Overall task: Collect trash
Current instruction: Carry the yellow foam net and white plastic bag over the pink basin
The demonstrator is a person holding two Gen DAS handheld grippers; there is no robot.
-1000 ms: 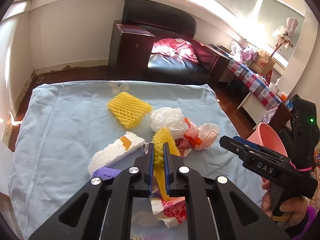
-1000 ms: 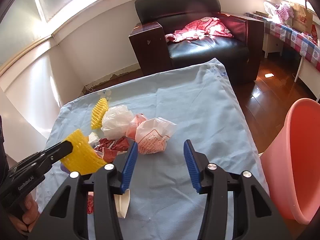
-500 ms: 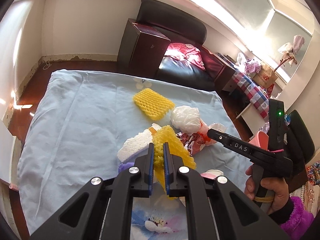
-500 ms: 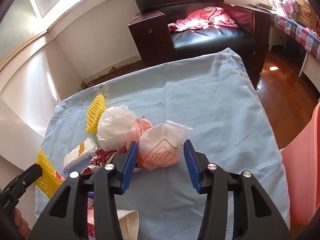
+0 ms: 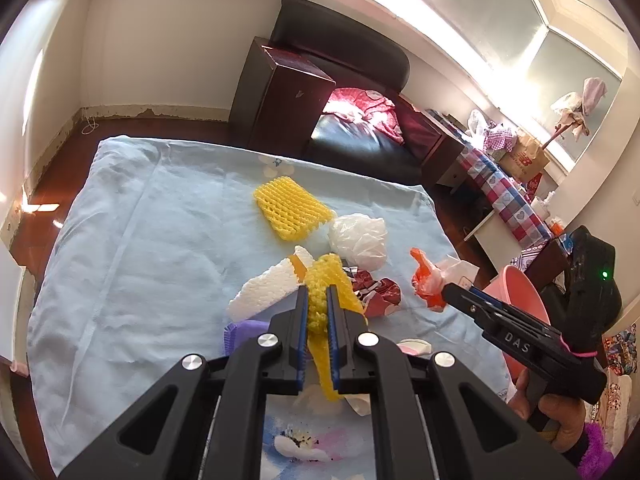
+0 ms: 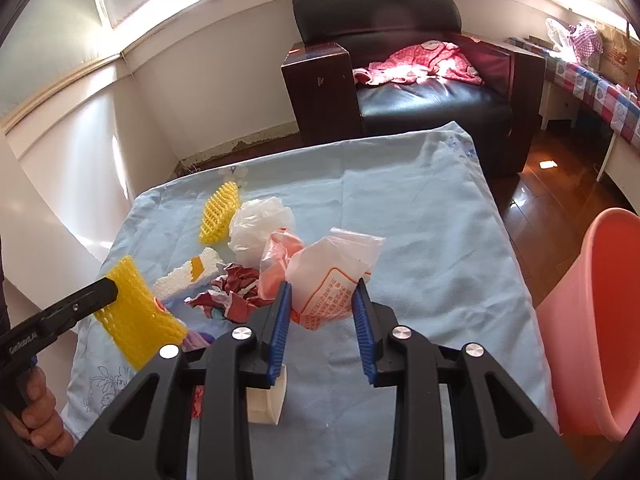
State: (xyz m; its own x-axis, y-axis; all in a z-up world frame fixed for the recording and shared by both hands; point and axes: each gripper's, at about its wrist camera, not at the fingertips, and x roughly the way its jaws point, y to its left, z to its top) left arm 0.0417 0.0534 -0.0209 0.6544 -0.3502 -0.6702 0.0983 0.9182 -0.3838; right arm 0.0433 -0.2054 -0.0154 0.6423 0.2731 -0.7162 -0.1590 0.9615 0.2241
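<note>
My left gripper [image 5: 317, 294] is shut on a yellow foam net [image 5: 325, 280] and holds it above the blue cloth; it also shows in the right wrist view [image 6: 136, 316]. My right gripper [image 6: 322, 286] has its jaws around a white printed plastic bag [image 6: 332, 272], narrowed but apparently not clamped. On the cloth lie a second yellow net [image 5: 290, 208], a clear crumpled bag [image 5: 360, 240], an orange bag [image 6: 278, 256], a white foam sleeve [image 5: 268, 290] and a red crumpled wrapper [image 6: 236, 292].
A pink bin [image 6: 592, 320] stands at the table's right edge. A white paper cup [image 6: 266, 400] lies under the right gripper. A purple item [image 5: 240, 332] lies near the front. A black armchair [image 6: 400, 80] stands behind the table [image 6: 440, 240].
My right gripper moved forward over the white printed bag and its jaws narrowed around it. My left gripper stayed shut on the yellow net, lifted above the cloth.
</note>
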